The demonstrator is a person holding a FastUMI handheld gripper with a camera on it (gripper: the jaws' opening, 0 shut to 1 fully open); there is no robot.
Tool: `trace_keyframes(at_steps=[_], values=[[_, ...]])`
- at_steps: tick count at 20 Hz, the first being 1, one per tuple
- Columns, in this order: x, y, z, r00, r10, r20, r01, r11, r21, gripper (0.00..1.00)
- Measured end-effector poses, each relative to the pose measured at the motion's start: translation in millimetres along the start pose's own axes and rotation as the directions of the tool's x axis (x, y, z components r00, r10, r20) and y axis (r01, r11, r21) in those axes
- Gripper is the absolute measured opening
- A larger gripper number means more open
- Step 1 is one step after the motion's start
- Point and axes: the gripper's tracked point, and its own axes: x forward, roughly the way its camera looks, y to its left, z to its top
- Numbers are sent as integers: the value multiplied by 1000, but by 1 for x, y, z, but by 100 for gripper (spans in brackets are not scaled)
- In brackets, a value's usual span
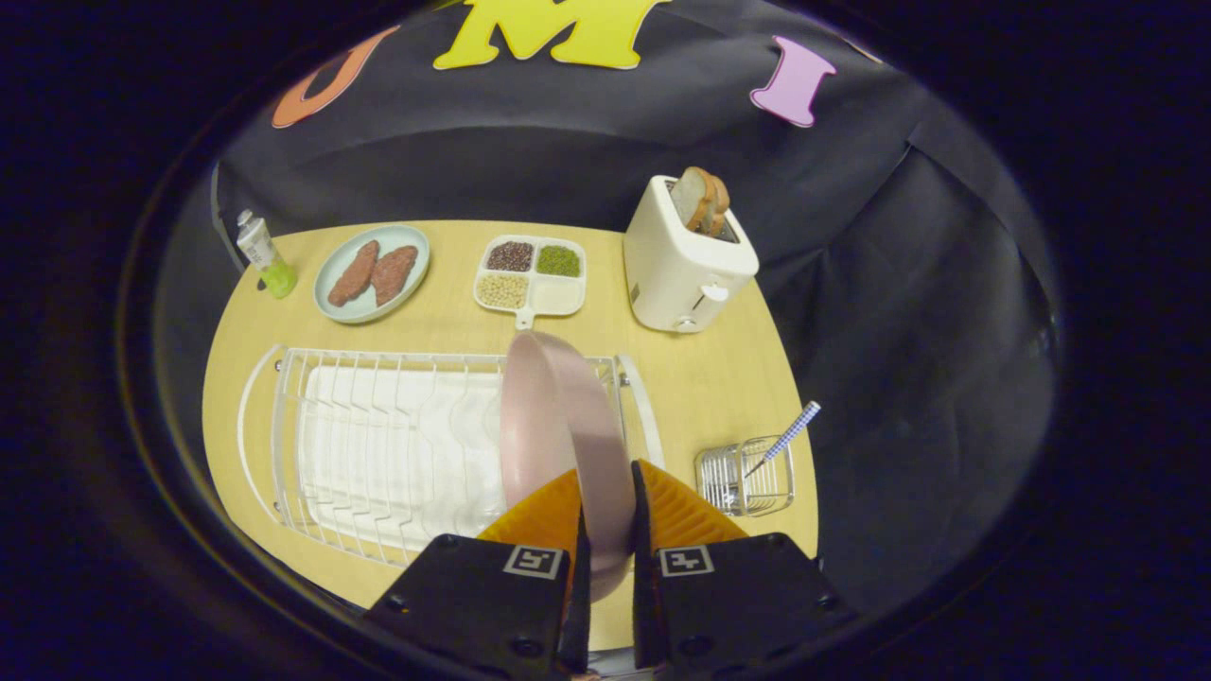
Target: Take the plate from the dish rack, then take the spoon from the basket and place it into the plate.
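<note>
The first step of the task is in hand: taking the plate [553,416] from the dish rack [378,454]. The gripper [605,515] has its two orange fingers [544,515] closed on the near rim of the pink plate, one finger on each face, so the plate stands on its edge between them. The plate is upright, at the right end of the white wire rack. Whether its lower edge sits in the rack's slots or is already lifted free, I cannot tell, because the fingers hide that part.

The spoon [785,440] with the checked handle stands tilted in the small wire basket [747,478], which is on the worktop [710,388] just to the right of the rack and of the fingers. It is not yet touched.

In my judgement, the next move calls for lifting the plate straight up out of the wires, then turning it flat and setting it on a bare part of the worktop. A firm grip is needed, since a thin rim can slip or swing between the fingers. The toaster [686,260] and the divided tray [530,274] stand beyond the rack, so the space there is limited.

The gripper is held above the near edge of the worktop, looking downward and forward, with the fingers side by side.
</note>
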Motion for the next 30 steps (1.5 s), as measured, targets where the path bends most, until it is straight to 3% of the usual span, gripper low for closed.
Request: trace_keyframes(at_steps=[7, 13, 21, 25, 30], values=[[-41, -6, -33, 990, 130, 50, -132, 991, 30, 23], [-66, -4, -114, 944, 320, 76, -320, 947, -17, 23], [-24, 14, -228, 884, 464, 55, -464, 886, -16, 23], [6, 15, -254, 878, 472, 82, -475, 879, 28, 23], [28, 10, -276, 814, 573, 96, -581, 806, 111, 24]])
